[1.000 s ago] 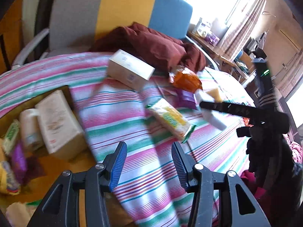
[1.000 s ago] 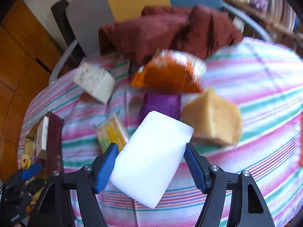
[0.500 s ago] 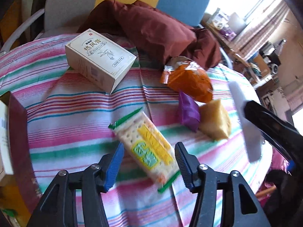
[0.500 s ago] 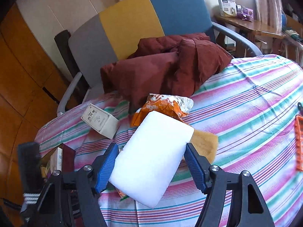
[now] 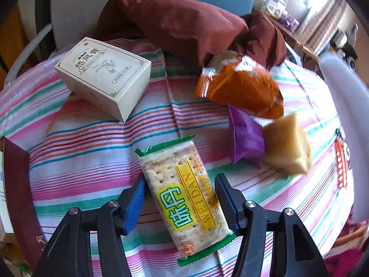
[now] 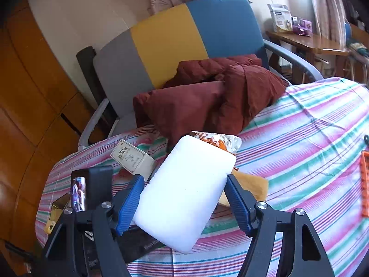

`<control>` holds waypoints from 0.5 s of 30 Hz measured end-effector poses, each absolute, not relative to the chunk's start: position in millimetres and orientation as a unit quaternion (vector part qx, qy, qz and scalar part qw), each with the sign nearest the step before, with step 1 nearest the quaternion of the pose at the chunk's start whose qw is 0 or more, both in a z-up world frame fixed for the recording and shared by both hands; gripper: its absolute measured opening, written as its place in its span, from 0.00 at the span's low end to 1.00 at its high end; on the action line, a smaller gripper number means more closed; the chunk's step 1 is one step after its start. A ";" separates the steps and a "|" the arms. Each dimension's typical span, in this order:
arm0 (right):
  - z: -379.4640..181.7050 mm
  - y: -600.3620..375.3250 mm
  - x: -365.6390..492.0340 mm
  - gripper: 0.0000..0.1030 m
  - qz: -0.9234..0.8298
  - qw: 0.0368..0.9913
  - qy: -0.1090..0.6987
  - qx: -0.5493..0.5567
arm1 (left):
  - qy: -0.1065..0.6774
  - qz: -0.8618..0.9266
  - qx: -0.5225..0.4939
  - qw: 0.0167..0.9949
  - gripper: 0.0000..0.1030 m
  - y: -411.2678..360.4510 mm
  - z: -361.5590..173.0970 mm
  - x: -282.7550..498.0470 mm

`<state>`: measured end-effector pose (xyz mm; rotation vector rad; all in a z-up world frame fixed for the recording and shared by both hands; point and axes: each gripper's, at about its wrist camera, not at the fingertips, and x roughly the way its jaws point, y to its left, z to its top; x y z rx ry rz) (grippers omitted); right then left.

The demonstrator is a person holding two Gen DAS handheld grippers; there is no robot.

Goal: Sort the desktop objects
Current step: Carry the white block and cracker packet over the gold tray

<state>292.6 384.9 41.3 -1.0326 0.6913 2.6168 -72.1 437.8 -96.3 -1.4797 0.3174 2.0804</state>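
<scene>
The left fingers (image 5: 141,204) are standing apart on either side of the cracker packet (image 5: 184,198), having just been widening, and neither pad is pressing on it yet; the packet is lying flat on the striped desk (image 5: 92,143), slanted a little against the line of the fingers. The right fingers (image 6: 238,205) are clenching a white foam block (image 6: 184,194) by its two long edges and holding it up above the desk.

The step in hand looks like picking up the cracker packet, and doing it well is mostly a matter of squaring up. The wrapper is lying skewed, so turning the left gripper (image 5: 180,203) slightly to match its long sides should be letting both pads meet the edges flat instead of catching a corner. The pads should be going down close to the cloth before closing, since the packet is thin and the cloth could be bunching up between them. Crackers are brittle, so a gentle squeeze is probably enough; a hard one is risking crumbs.

The cream box (image 5: 103,76), the orange snack bag (image 5: 242,87), the purple sachet (image 5: 246,138) and the yellow sponge (image 5: 286,145) are lying clear of the packet, so the lift can be going straight up, while the right hand is keeping its block out of the left hand's way
</scene>
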 end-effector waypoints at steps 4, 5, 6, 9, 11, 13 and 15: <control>43.4 377.5 290.1 0.70 0.902 0.115 0.218 -0.355 | 0.155 0.781 -0.529 0.294 0.59 432.7 -99.0 -61.2; 43.3 376.7 289.5 0.70 0.903 0.113 0.215 -0.355 | 0.150 0.780 -0.529 0.298 0.59 427.9 -99.4 -60.1; 43.1 375.6 289.0 0.70 0.904 0.111 0.212 -0.355 | 0.145 0.779 -0.529 0.303 0.59 423.8 -99.7 -59.7; 43.5 370.1 286.9 0.70 0.907 0.098 0.202 -0.356 | 0.132 0.773 -0.530 0.322 0.57 409.6 -101.3 -57.2; 43.1 365.0 284.8 0.70 0.910 0.093 0.189 -0.358 | 0.124 0.769 -0.532 0.331 0.56 400.4 -101.4 -55.5; 41.6 360.9 282.4 0.70 0.911 0.085 0.180 -0.362 | 0.114 0.765 -0.534 0.340 0.50 393.4 -100.8 -55.2; 40.1 356.7 280.1 0.70 0.912 0.077 0.170 -0.365 | 0.123 0.766 -0.527 0.347 0.48 390.5 -98.0 -50.5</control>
